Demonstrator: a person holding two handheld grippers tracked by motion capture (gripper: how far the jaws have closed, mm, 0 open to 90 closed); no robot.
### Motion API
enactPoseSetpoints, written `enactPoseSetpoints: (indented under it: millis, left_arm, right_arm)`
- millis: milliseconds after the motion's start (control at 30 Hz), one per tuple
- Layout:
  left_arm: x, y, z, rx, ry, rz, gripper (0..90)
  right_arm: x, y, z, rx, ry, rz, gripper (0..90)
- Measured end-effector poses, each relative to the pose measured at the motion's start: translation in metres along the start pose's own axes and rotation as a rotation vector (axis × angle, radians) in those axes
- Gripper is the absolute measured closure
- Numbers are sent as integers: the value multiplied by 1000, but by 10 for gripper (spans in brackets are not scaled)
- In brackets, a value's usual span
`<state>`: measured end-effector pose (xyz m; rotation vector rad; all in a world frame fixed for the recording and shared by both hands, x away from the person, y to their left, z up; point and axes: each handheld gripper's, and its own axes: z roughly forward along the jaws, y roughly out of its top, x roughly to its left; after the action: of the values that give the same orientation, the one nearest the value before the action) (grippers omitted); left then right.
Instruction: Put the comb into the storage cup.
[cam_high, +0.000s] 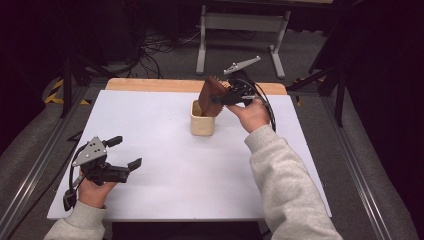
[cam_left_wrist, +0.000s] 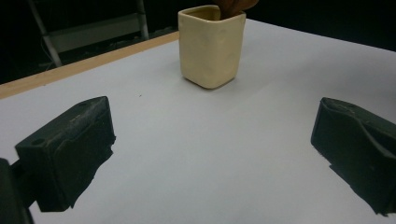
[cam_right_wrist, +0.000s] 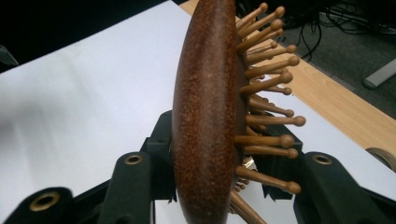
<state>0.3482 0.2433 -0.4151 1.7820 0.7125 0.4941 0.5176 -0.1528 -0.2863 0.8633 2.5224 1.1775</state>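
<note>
A dark brown wooden hairbrush (cam_high: 212, 96) with wooden pins (cam_right_wrist: 266, 88) stands tilted in a cream square cup (cam_high: 202, 122) near the table's far middle; its lower end is inside the cup (cam_left_wrist: 211, 46). My right gripper (cam_high: 225, 98) is shut on the brush head (cam_right_wrist: 205, 116), one jaw on its smooth back and one on the pin side. At the near left, my left gripper (cam_high: 125, 152) is held just above the table, open with nothing between its fingers (cam_left_wrist: 70, 149), and it faces the cup.
The white tabletop (cam_high: 165, 160) has a wooden strip (cam_high: 150, 84) along its far edge. A grey metal clamp-like piece (cam_high: 241, 65) lies on the floor beyond the table, by a white stand (cam_high: 240, 30) and cables. Metal rails run along both sides.
</note>
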Motion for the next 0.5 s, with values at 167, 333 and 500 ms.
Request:
enactPoseSetpoints:
  millis: [167,333,500]
  left_arm:
    - [0,0,0,-2,0,0,5]
    - [-1,0,0,0,-1,4,5]
    - [-1,0,0,-7,-4,-5,5]
  right_arm:
    - [0,-1,2,13,-1,-7,532]
    - [1,0,-2,-14,-27,-21,430]
    - [4,3,-15,-106,-100,-73,147]
